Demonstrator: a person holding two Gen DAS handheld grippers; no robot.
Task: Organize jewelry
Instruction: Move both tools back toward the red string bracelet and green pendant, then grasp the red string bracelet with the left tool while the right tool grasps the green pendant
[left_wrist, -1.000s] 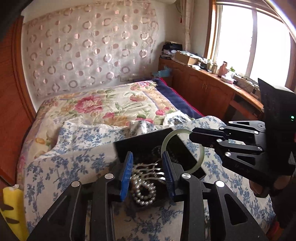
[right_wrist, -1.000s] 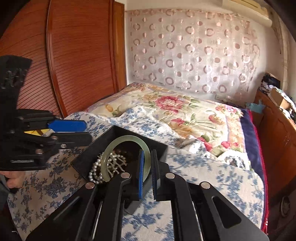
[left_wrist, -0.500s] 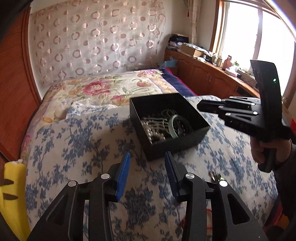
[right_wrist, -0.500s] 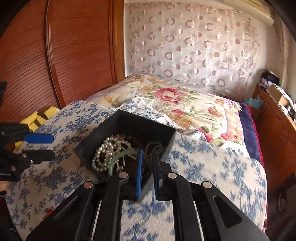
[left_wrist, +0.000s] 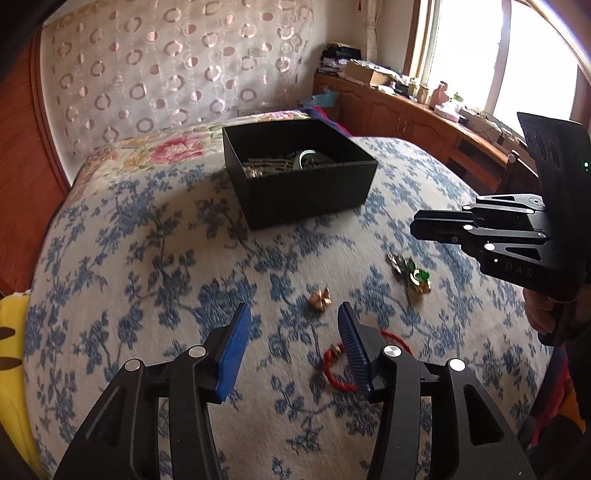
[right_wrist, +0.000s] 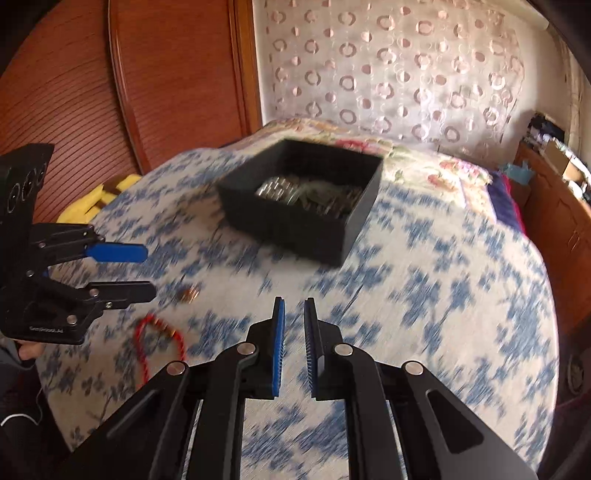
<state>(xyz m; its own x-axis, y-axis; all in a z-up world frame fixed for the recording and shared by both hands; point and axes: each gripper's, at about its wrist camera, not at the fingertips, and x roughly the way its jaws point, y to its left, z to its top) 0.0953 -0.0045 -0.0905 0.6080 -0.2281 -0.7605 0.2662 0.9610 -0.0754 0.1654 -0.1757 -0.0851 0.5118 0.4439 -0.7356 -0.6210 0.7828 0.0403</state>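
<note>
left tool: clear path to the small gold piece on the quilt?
Probably yes. The left tool is open and empty, the gold piece lies bare on the quilt just ahead, and nothing sits between them.

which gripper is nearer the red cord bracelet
Left. The left gripper hangs right over the red cord bracelet, its jaws just been opening with nothing between them. The right gripper is off to the bracelet's side, shut and empty.
</note>
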